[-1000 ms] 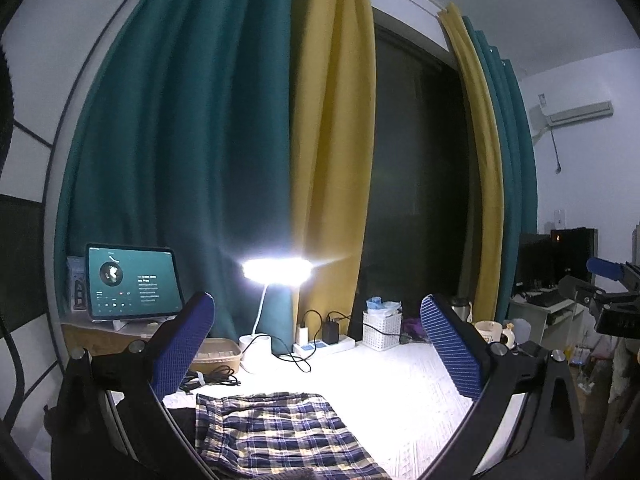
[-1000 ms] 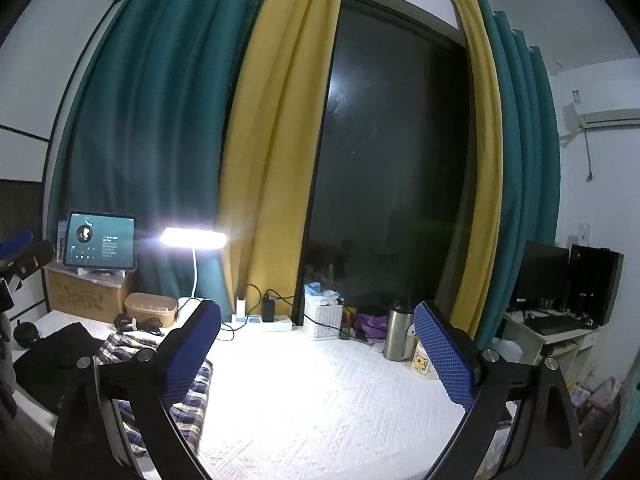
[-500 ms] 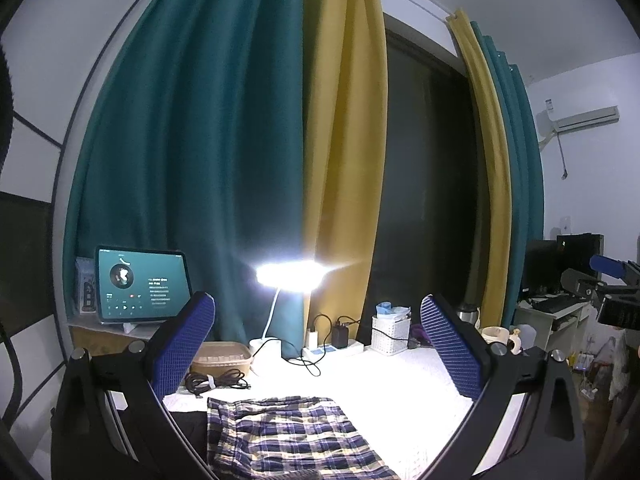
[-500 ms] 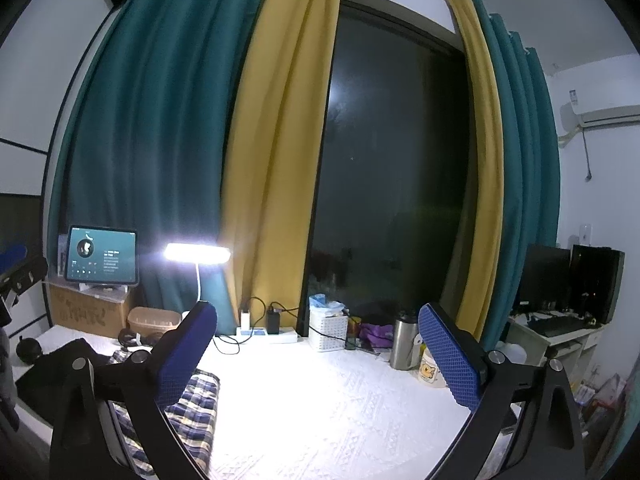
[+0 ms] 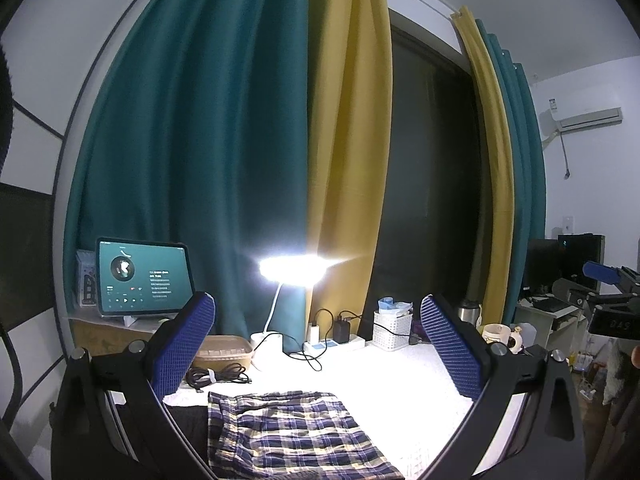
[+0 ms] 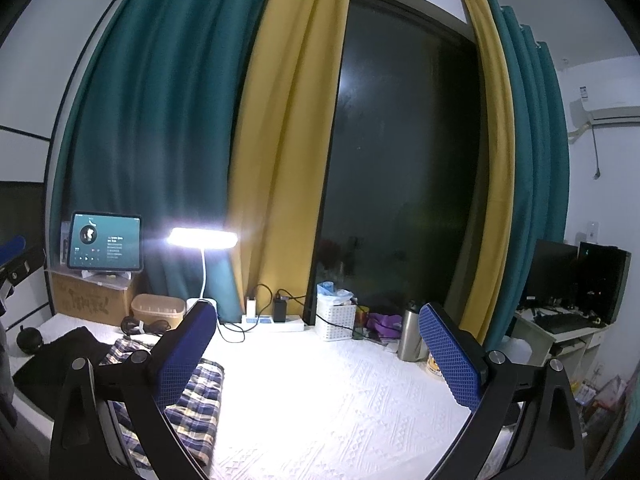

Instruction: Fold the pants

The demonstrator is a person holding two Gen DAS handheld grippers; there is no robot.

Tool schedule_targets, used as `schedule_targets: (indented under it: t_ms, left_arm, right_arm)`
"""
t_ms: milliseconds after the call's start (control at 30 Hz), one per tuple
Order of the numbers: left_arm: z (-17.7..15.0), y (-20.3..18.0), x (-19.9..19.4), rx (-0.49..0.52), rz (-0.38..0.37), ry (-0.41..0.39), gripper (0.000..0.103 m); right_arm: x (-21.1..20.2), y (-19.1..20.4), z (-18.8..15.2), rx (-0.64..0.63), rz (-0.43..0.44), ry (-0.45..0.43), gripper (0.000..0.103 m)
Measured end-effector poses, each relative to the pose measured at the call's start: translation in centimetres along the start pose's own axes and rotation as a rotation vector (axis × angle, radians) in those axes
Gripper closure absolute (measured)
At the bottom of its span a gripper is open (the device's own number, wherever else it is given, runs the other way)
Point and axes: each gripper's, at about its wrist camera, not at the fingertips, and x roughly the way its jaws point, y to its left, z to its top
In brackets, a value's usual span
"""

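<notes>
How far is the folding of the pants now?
The plaid pants lie on the white cloth in a flat, compact shape, so some folding may be done. Nothing is in hand: left gripper and right gripper are open, raised above the pants. Any further folds remain.

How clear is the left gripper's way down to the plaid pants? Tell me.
Probably clear. The left gripper is open and empty above the plaid pants, which lie flat on the white cover. Nothing stands between them; the coiled cable lies off to the side by the far edge.
</notes>
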Motion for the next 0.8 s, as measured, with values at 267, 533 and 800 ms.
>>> schedule_targets:
  t_ms: [267, 533, 800]
  left_arm:
    - [0.04, -0.13, 0.04, 0.000, -0.005, 0.007, 0.001]
    - [-0.03, -0.28, 0.16, 0.003, -0.010, 0.015, 0.001]
    - [-0.01, -0.18, 0.20, 0.002, -0.013, 0.018, 0.001]
  right_arm:
    - [0.02, 0.00, 0.01, 0.001, 0.001, 0.000, 0.001]
    - [0.02, -0.07, 0.01, 0.000, 0.001, 0.000, 0.001]
    - [-0.02, 0.04, -0.04, 0.001, 0.002, 0.002, 0.001]
